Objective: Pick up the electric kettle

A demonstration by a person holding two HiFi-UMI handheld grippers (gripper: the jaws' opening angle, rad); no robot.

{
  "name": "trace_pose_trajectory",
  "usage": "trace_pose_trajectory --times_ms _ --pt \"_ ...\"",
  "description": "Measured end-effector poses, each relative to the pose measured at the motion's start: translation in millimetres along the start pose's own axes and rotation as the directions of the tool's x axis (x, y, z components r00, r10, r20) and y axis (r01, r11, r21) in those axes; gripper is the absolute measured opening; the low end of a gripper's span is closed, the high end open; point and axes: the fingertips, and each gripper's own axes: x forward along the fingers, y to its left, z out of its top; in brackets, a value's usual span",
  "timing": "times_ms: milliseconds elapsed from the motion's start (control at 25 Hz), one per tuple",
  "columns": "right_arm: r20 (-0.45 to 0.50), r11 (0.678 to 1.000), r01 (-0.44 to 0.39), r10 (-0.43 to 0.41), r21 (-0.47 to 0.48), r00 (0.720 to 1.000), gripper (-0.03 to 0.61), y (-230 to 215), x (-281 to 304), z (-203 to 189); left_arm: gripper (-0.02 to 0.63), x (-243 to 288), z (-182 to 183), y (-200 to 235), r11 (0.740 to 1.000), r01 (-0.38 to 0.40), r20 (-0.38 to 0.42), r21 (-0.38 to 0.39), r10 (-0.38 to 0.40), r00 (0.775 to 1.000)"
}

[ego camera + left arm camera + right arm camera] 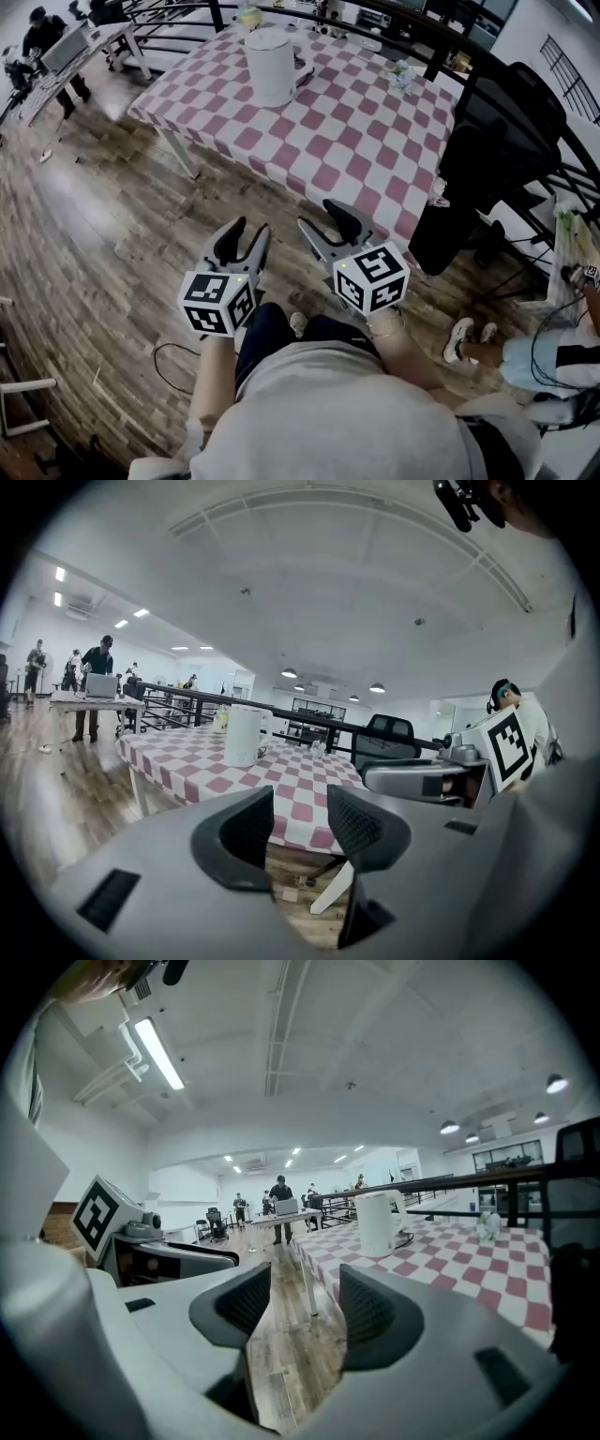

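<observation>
- The electric kettle [272, 66], white and upright, stood on the far part of the desk [356, 141], its handle turned toward the right side of the head view. Nothing touched it.
- A small crumpled thing [403, 73] lay on the cloth well to the kettle's right, and a pale bottle [247, 14] stood near the far edge behind it.
- The left gripper [248, 232] was held low in front of the person, short of the desk's near edge. Its jaws stood apart with only the floor and the desk edge seen between them.
- The right gripper [319, 217] was just beside it and level with it, its jaws wide apart and empty.
- Step in hand, as I judged it: the approach. Both grippers pointed toward the desk, well apart from the kettle, and no grasp had begun.
- The next move called for carrying a gripper across most of the desk to the kettle, lining the open jaws up with the handle, then closing on it before lifting. The right gripper looked better placed, since the handle faced that side.
- The desk wore a red-and-white checked cloth and stood on a wooden floor [94, 225].
- A black office chair [497, 131] was at the desk's right corner, and a dark railing [187, 14] ran behind the desk.
- The room was a large open hall with ceiling lights. A person [42, 33] stood at another desk far to the left, and a seated person [553, 356] was at the right edge.
</observation>
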Motion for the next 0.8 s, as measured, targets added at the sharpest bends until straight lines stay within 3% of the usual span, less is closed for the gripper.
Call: trace_pose_trajectory --times_ms 360,800 --pt "-0.034 1.0 0.01 -0.01 0.025 0.999 0.224 -21.8 25.0 -3.5 0.175 34.5 -2.1 18.2 1.0 0.006 -0.03 -0.017 -0.006 1.0" --pt "-0.016 0.995 0.089 -0.088 0.039 0.996 0.222 -71.6 94.2 23.2 0.175 105.7 33.7 75.0 0.997 0.072 -0.021 -0.01 -0.072 0.997"
